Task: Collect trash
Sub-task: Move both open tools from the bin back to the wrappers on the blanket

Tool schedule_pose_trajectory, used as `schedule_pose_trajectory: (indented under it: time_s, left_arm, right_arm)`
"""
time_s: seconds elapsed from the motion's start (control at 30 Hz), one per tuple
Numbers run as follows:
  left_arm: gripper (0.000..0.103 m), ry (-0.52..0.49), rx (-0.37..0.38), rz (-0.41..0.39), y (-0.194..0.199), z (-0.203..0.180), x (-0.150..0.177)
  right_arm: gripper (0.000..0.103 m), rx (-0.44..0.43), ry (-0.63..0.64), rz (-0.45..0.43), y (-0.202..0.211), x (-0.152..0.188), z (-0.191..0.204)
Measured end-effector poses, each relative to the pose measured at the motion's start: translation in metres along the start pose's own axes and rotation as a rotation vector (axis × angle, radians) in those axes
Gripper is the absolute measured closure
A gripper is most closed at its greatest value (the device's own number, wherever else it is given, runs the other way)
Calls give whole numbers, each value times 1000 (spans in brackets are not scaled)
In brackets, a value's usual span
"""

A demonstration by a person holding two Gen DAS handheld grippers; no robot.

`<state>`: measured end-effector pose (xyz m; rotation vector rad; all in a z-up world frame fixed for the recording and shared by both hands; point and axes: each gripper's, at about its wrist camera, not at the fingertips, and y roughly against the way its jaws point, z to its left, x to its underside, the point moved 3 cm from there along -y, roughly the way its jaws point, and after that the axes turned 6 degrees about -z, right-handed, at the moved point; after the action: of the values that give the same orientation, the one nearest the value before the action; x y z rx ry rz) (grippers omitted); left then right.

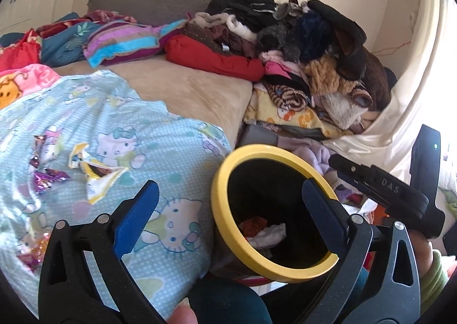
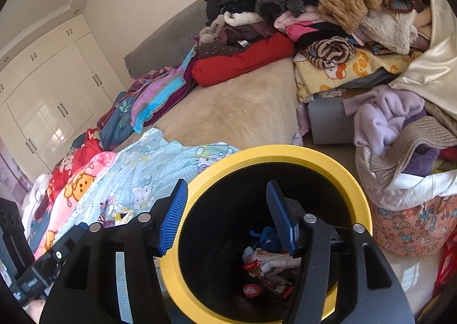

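The left gripper [image 1: 228,204] has its blue-padded jaws spread wide with nothing between them, one finger over the pale blue cartoon-cat quilt [image 1: 114,130], the other over the mouth of the black round bin with a yellow rim [image 1: 225,241]. The right gripper [image 2: 228,209] stands partly open and empty, above the bin's opening. The bin sits just beside the bed's edge. Loose trash, a torn yellow-and-white foil wrapper [image 1: 95,169] and crumpled purple foil wrappers [image 1: 47,177], lies on the quilt. Only the right wrist view shows deep into the bin: red wrappers [image 2: 255,267], white paper and a blue scrap. Only the left view shows the other gripper's body, lettered "DAS" [image 1: 390,185]
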<state>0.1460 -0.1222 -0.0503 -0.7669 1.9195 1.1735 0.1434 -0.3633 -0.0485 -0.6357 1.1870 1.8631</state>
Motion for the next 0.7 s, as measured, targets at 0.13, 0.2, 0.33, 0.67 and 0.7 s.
schedule_pose_trajectory:
  time_s: [0.13, 0.2, 0.33, 0.67, 0.7]
  left_arm:
    - [11, 16, -16, -25, 8, 8, -7]
    - [11, 23, -23, -36, 12, 11, -9]
    - [11, 25, -38, -60, 21, 17, -13]
    - [11, 58, -84, -107, 36, 39, -25]
    - [11, 61, -91, -109, 38, 42, -26]
  right_arm:
    - [47, -13, 23, 3, 0, 0, 12]
    - [46, -20, 36, 3, 1, 1, 18]
    - [45, -35, 59, 6, 1, 3, 31]
    - [44, -88, 105, 29, -1, 14, 61]
    - [44, -94, 113, 34, -2, 15, 66]
